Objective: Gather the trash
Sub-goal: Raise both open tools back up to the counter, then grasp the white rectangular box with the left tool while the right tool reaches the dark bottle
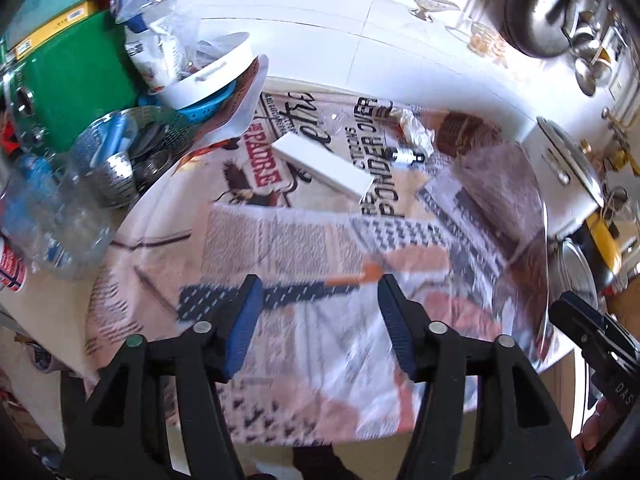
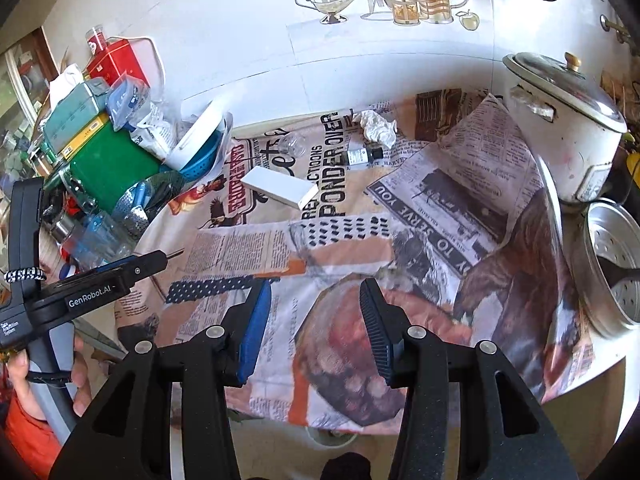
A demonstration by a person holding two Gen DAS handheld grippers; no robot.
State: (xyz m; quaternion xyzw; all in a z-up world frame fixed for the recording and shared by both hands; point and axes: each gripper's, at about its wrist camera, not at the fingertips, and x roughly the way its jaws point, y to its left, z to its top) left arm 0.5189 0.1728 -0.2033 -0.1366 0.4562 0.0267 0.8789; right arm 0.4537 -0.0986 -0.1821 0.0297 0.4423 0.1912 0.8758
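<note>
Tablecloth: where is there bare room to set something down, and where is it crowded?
Free: the near half of the tablecloth, from the white box to the near edge. Crowded: left pile around the green tin; far strip with crumpled tissue and small bottle; right by the rice cooker.

- The left wrist view looks steeply down along its own two fingers onto the newspaper-print tablecloth, from above the table's near edge, towards the tiled wall.
- The right wrist view faces the same way from a similar height, set further right.
- Both share the white box, the crumpled tissue, the small bottle and the rice cooker.
- The right view catches the left gripper at its left edge.
</note>
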